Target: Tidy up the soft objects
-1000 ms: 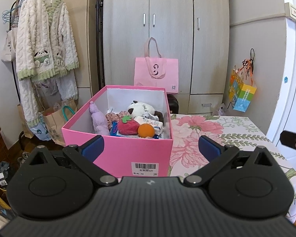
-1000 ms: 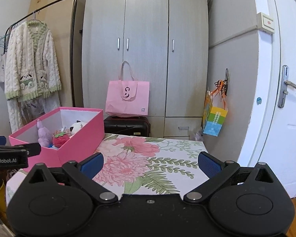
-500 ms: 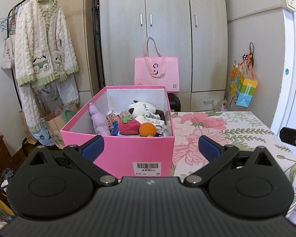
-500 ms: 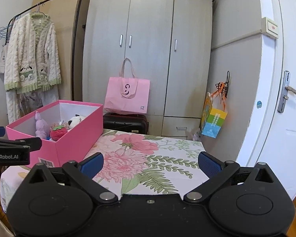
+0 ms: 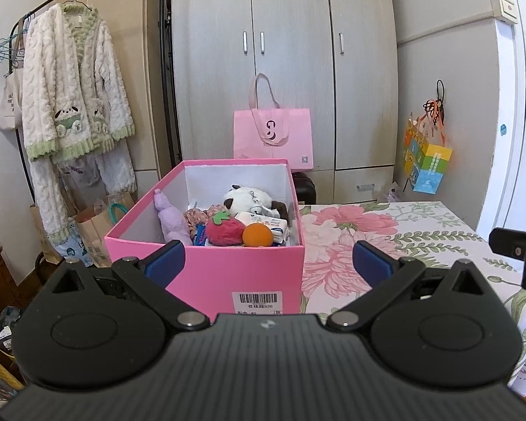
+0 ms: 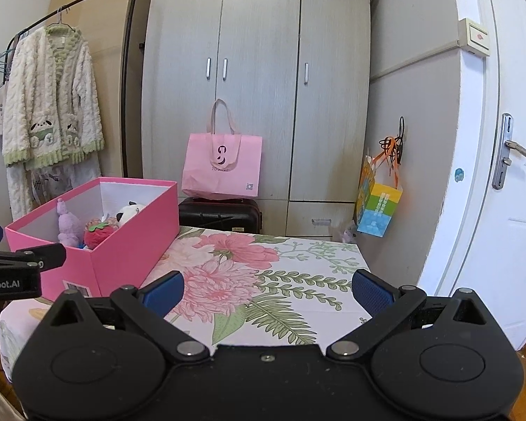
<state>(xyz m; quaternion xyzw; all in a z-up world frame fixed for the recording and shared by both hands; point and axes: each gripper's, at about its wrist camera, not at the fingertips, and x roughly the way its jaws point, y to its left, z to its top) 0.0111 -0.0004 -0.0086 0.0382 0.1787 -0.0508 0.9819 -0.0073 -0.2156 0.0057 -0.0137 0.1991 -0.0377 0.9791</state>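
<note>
A pink box (image 5: 210,273) (image 6: 122,242) stands on the left part of the floral-clothed table (image 6: 280,280). Inside lie a purple plush (image 5: 170,219), a red strawberry plush (image 5: 224,231), an orange ball (image 5: 257,235), a black-and-white panda plush (image 5: 247,198) and a white packet (image 5: 266,222). My left gripper (image 5: 268,263) hovers open just in front of the box, holding nothing. My right gripper (image 6: 268,291) is open and empty over the table's front edge, to the right of the box. The left gripper's side (image 6: 21,266) shows at the left edge of the right wrist view.
A grey wardrobe (image 5: 284,70) fills the back wall, with a pink tote bag (image 6: 224,166) on a black suitcase (image 6: 221,212) before it. A fluffy cardigan (image 5: 73,84) hangs on a rack at left. A colourful bag (image 6: 378,203) hangs beside the white door (image 6: 508,175).
Both grippers have drawn back and risen slightly, so the box and table sit lower and farther in view. Both jaws stayed open.
</note>
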